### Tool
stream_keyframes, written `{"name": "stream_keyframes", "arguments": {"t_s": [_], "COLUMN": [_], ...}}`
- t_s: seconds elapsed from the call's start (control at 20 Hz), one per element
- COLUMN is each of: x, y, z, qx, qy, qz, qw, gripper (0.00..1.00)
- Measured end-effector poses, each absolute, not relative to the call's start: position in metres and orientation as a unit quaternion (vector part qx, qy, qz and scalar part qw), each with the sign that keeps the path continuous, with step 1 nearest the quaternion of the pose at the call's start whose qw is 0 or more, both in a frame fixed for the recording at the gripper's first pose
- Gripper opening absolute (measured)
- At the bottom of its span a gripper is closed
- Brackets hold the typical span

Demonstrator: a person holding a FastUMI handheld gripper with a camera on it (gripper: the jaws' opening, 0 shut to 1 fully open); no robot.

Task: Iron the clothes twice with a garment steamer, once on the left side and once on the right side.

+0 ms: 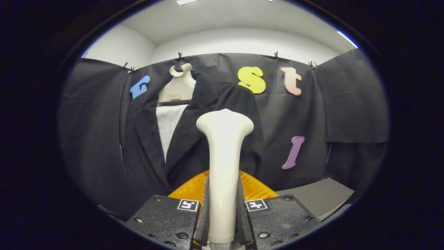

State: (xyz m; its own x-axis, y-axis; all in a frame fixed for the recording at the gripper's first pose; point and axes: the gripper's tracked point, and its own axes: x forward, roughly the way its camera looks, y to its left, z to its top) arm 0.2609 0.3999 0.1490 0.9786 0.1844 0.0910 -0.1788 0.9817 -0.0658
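Tool (223,211) clamped on the cream plastic garment steamer (223,163): both fingers press its handle, flared head upright beyond the fingertips. Black suit jacket (194,146) on a cream hanger (178,88), over a white shirt (169,125), hangs beyond the head, toward 11 o'clock. Contact with the cloth: cannot tell. Judgement: keep the head flat to one front panel, stroke slowly straight down, grip steady.

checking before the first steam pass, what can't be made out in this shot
- Garment steamer, gripper view: its steam face points away at the black jacket; whether it touches the cloth cannot be told.
- Jacket hem and far sleeve: hidden behind the steamer and the hand-held gripper, whose fingers press on the steamer's handle.
- Orange piece behind the handle: mostly covered, unidentifiable.
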Motion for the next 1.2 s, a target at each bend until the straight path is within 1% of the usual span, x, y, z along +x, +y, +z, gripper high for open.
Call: {"name": "stream_keyframes", "arguments": {"t_s": [0.75, 1.2], "x": [0.253, 0.247], "y": [0.38, 0.366], "z": [0.062, 0.004], "qx": [-0.067, -0.06], "qy": [0.018, 0.069], "qz": [0.08, 0.069], "qw": [0.994, 0.993], "gripper": [0.36, 0.36]}}
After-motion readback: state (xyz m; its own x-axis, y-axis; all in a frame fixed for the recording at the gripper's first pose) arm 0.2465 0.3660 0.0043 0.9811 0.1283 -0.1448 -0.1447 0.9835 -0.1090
